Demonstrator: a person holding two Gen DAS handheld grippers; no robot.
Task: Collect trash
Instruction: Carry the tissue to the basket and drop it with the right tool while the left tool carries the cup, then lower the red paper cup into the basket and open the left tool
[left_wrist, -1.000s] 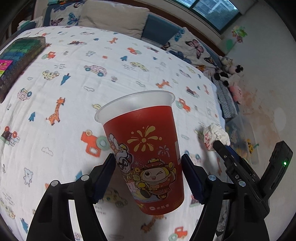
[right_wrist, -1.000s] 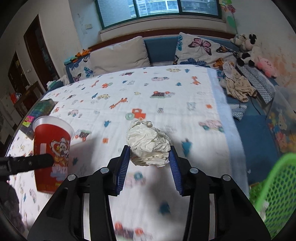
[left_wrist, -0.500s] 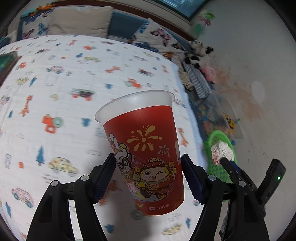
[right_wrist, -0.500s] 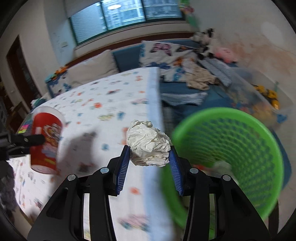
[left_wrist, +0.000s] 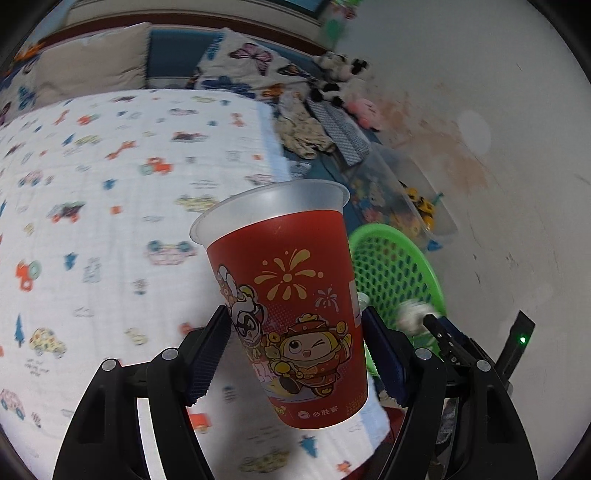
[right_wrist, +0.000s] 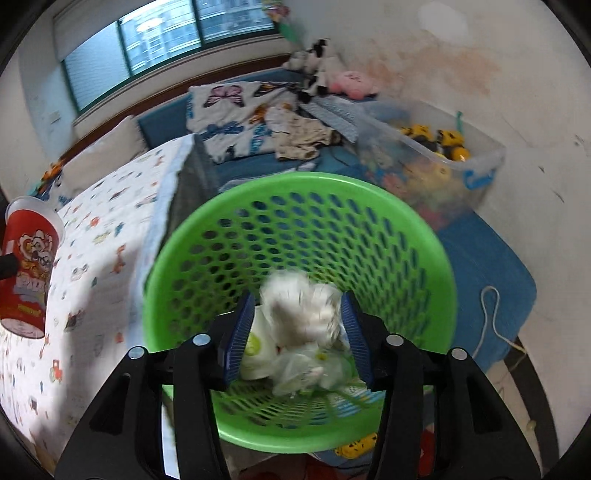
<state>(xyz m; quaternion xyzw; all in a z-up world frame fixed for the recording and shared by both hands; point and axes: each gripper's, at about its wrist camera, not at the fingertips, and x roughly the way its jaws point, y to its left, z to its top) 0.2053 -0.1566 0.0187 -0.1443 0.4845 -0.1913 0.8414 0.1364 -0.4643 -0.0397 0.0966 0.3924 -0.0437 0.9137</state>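
My left gripper (left_wrist: 295, 354) is shut on a red paper cup (left_wrist: 288, 302) with cartoon print, held upright above the bed's right edge; the cup also shows in the right wrist view (right_wrist: 27, 269). My right gripper (right_wrist: 297, 332) is over the green mesh basket (right_wrist: 295, 192). Its jaws have widened, and the blurred white crumpled paper ball (right_wrist: 301, 310) sits between them with a small gap on each side. The basket (left_wrist: 391, 258) also shows in the left wrist view, with the paper ball (left_wrist: 412, 314) at the right gripper's tip.
The basket holds a white cup (right_wrist: 258, 350) and clear plastic wrapping (right_wrist: 310, 369). A bed with a cartoon-print sheet (left_wrist: 110, 221) lies left. A clear toy bin (right_wrist: 432, 162), clothes (right_wrist: 299, 136) and plush toys (right_wrist: 351, 83) are beyond the basket, by the wall.
Both grippers have swung right, from over the bed to the basket. The right gripper's jaws have parted and the paper ball is blurred between them. The left still holds the cup.
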